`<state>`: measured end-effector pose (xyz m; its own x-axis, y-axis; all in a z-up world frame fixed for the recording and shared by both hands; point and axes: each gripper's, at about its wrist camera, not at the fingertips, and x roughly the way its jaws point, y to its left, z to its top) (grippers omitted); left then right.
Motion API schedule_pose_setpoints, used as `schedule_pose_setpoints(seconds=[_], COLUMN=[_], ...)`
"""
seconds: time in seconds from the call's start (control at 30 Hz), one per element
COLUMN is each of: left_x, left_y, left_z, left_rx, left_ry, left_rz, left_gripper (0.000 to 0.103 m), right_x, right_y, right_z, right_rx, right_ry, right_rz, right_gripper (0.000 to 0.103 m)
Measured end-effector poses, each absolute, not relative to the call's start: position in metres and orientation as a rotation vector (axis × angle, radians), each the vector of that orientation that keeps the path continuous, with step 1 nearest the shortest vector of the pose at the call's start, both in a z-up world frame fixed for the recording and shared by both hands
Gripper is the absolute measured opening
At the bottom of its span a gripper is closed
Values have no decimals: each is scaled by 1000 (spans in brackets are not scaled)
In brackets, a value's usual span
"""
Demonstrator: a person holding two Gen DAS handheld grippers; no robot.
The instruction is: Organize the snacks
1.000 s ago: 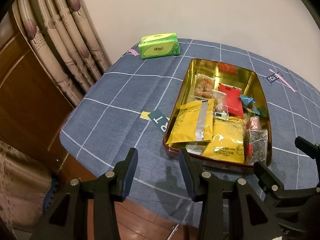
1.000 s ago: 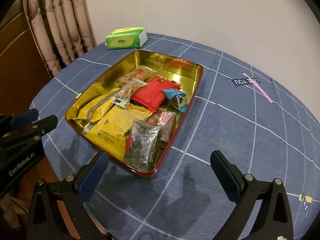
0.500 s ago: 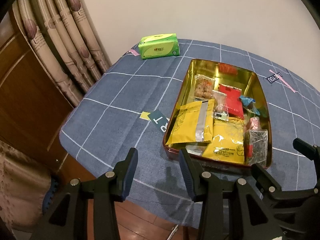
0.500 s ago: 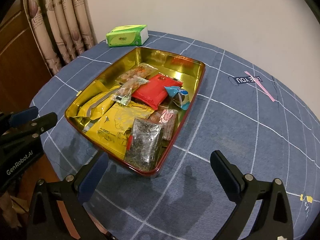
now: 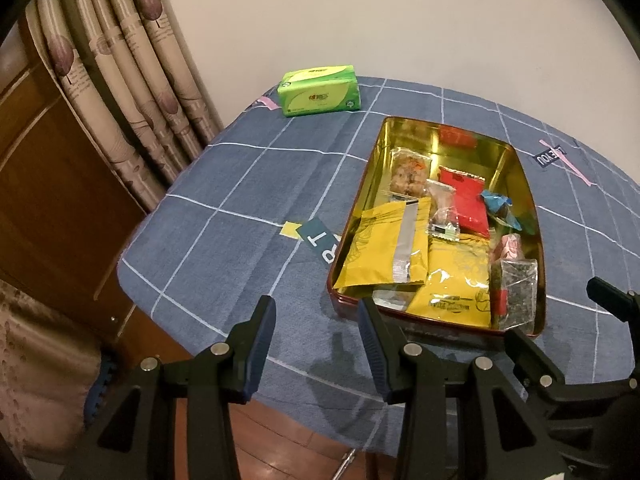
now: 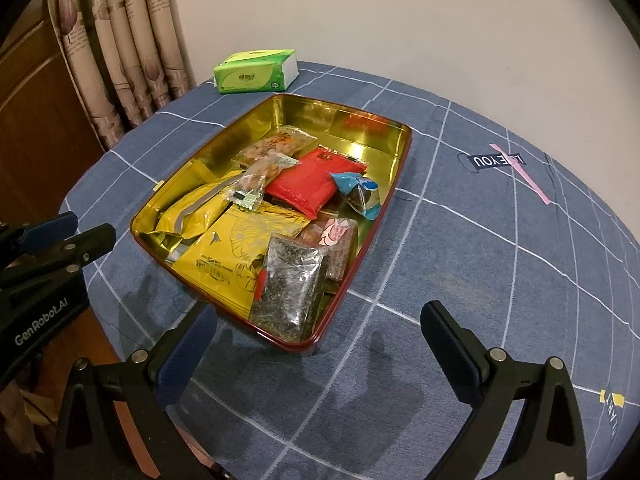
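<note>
Left claw point(image 5: 316, 334): jaws moderately apart, nothing between them, touching nothing. It hangs over the near table edge, just short of the tin's near left corner. Right finger tip sits close to the tin's rim, apart from it as far as can be told.

Right claw point(image 6: 318, 336): jaws spread wide, empty, no contact. It hangs above the cloth point(image 6: 480, 240) at the tin's near end; the tin's near right corner shows between the two fingers.

Each claw shows in the other's view: the right one at the lower right of the left view point(image 5: 560, 340), the left one at the left edge of the right view point(image 6: 64, 240).

Tin point(image 6: 362, 124): gold inside, dark red rim, open, flat on the blue checked cloth. All snacks lie inside it.
- Seed bag point(image 6: 290, 286), clear, at the near end, leaning on the pile.
- Two yellow packs: one with a silver strip point(image 5: 386, 246) on the left, one point(image 6: 240, 256) at near middle.
- Red pack point(image 6: 316, 180) at centre.
- Blue wrapper point(image 6: 360, 194) against the right wall.
- Pink packet point(image 6: 336, 240) behind the seed bag.
- Two clear packets of brown pieces point(image 6: 274, 148) toward the far left.

Far end of the tin is bare gold.

Green tissue pack point(image 6: 256, 71) at the far edge of the table, well apart from the tin. Curtain point(image 5: 120, 92) behind, left.
</note>
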<state>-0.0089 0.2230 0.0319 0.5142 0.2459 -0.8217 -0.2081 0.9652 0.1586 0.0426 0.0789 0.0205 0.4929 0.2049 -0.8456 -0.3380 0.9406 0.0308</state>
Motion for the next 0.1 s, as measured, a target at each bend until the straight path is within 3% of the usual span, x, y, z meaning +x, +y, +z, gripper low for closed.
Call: schedule_pose_setpoints(seconds=[0.1], left_x=[-8], left_y=[222], left_z=[30], left_rx=[46], left_ry=[1002], left_rz=[273], left_gripper=[43], right_x=[43], right_y=[80], right_z=[20], right_rx=[-146], right_ry=[1004], right_rz=[329], right_gripper=[101])
